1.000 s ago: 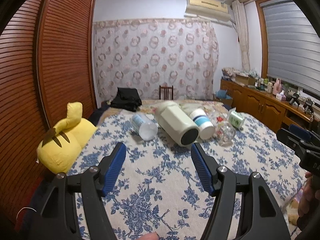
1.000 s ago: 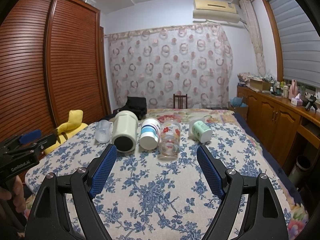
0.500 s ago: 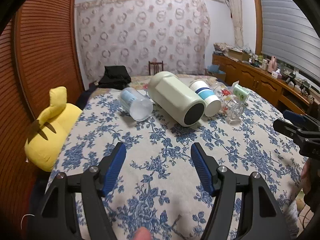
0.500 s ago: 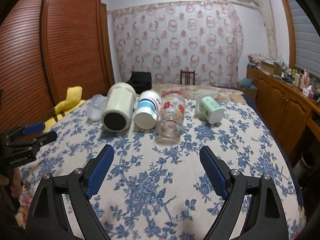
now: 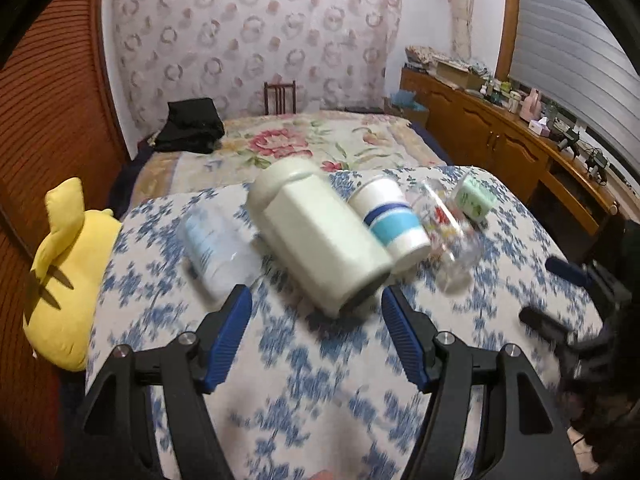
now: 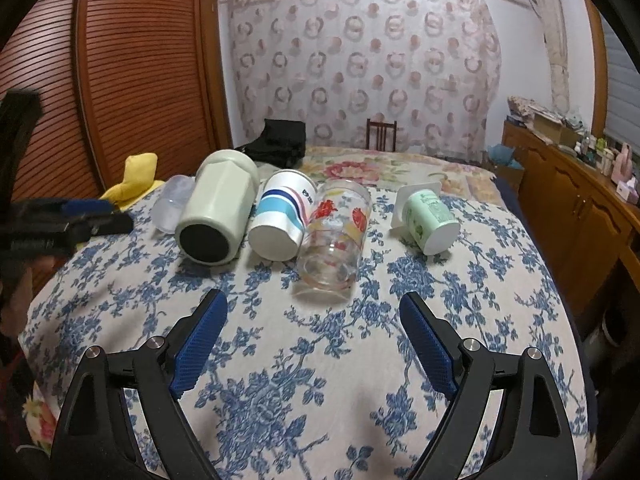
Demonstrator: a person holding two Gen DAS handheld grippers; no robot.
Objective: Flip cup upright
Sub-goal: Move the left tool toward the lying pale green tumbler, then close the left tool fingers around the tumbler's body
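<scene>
Five cups lie on their sides in a row on the bed w/ the blue flower cover (image 6: 320, 360). Left of the big pale green cup (image 6: 218, 206) is a frosted plastic cup (image 6: 172, 202). Right of it: striped paper cup (image 6: 280, 216), touching; then the flowered glass (image 6: 334, 236); then the small green cup (image 6: 430, 216), apart. Left gripper (image 5: 316, 338) is spread open, holding nothing, near the big cup's base. Right gripper (image 6: 314, 344) is also spread, empty, in front of the glass.

I am in a home bedroom. A bed (image 6: 360, 360) under a blue-flowered cover fills the middle, with a yellow plush toy (image 5: 68, 272) at its left edge. A louvred wooden wardrobe (image 6: 132, 80), a patterned curtain (image 6: 360, 68) and a cluttered wooden sideboard (image 5: 500, 140) line the walls.
</scene>
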